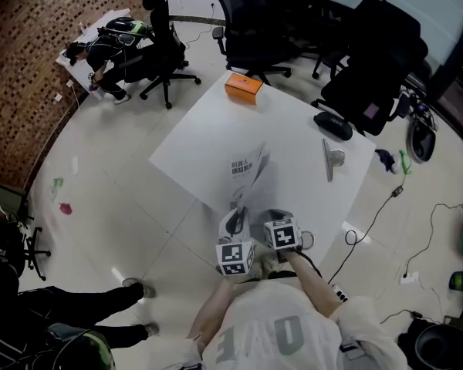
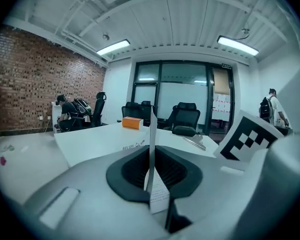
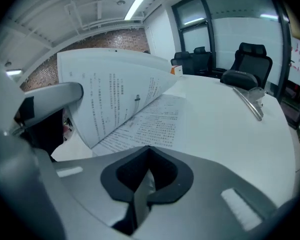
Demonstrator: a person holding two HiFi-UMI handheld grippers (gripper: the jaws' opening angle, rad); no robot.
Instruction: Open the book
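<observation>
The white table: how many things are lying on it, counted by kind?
book: 1
orange box: 1
black case: 1
silver clip: 1
Total: 4

Office, black swivel chairs (image 1: 168, 48), white table (image 1: 293, 133), glass partition (image 2: 190, 91), brick wall (image 2: 40, 84)

Book (image 1: 251, 174) on table (image 1: 293, 129), box (image 1: 243, 86) behind
</observation>
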